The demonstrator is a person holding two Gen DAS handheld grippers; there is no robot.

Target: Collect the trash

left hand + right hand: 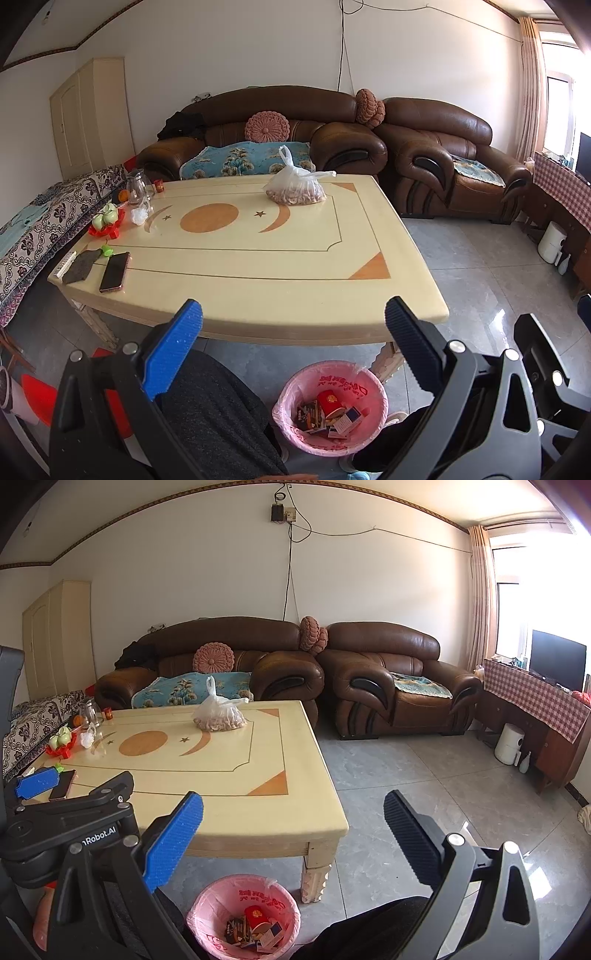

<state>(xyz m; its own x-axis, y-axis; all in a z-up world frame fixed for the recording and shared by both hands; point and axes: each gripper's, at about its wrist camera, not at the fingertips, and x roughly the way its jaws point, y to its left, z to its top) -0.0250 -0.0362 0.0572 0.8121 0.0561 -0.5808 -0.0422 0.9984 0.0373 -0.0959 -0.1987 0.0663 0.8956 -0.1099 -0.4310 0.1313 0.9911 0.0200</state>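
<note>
Left wrist view: the left gripper [293,321] has its jaws spread wide with nothing between them, one blue pad and one black. The pink-lined trash bin [330,406] stands on the floor below the jaws, at about 6 o'clock, just off the near right leg of the bench [258,288]. Inside it lie a red paper cup [330,402] and several small cartons [347,421]. The person's grey-trousered knee [218,413] lies at 7 o'clock, just beside the bin. On the bench, a phone [115,271] and a dark cloth [82,266] sit at 10 o'clock near the left edge. A red tray with green fruit [106,221] and a glass jug [138,187] stand farther back. A clear plastic bag of nuts [295,184] rests at 12 o'clock near the far edge. The middle of the bench is bare.

Right wrist view: the right gripper [293,803] also has its jaws wide and empty. The bin [243,914] sits at 6 o'clock, slightly left, close to the bench leg [314,875]. The left gripper [70,812] hangs at 9 o'clock over the near bench corner. Open tiled floor [424,775] stretches from 1 to 3 o'clock toward the brown sofas [388,686] and a checked-cloth cabinet [535,701].
</note>
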